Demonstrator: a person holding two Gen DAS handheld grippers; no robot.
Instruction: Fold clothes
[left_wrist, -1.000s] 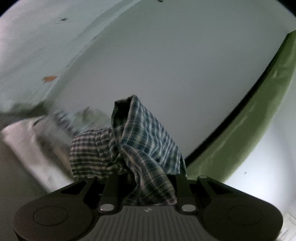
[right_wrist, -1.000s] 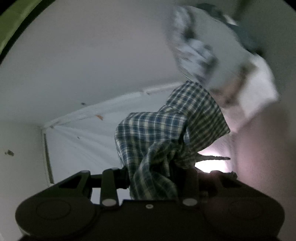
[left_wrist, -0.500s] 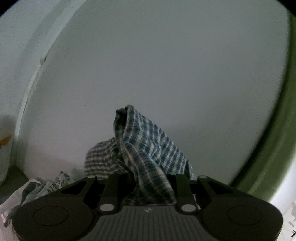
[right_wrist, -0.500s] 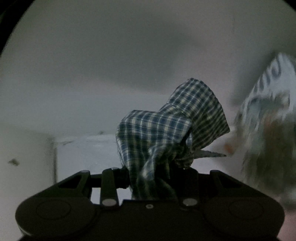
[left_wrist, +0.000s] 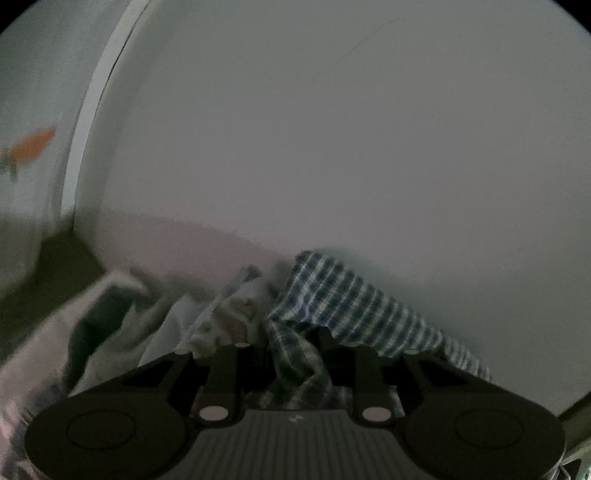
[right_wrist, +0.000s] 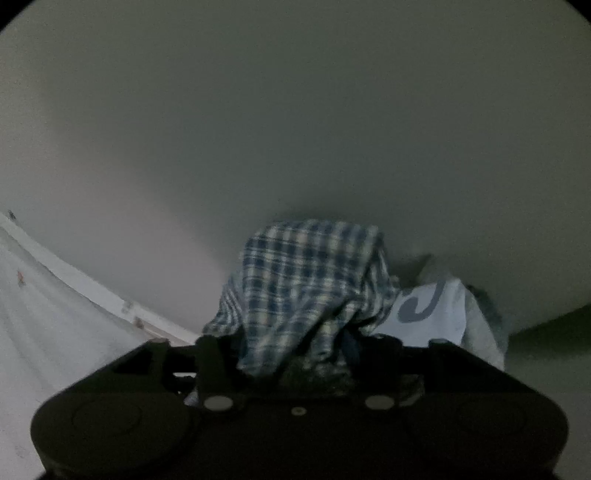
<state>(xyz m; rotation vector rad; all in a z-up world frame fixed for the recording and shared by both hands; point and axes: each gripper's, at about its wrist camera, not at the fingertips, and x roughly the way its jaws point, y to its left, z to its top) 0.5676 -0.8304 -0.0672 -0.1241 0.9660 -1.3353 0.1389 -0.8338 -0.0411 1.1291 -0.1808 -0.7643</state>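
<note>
Cloth in a blue-and-white plaid, a shirt (left_wrist: 343, 299) by the look of it, is bunched between the jaws of the left gripper (left_wrist: 293, 354), which are clamped on it. The right gripper (right_wrist: 291, 350) has its jaws closed on another bunch of the same shirt, which drapes over them. A blurred heap of pale clothes (left_wrist: 122, 317) lies just left of the shirt in the left view; in the right view a white garment (right_wrist: 428, 310) bears a grey curled print, unreadable. Behind is a plain grey wall (left_wrist: 332, 129).
</note>
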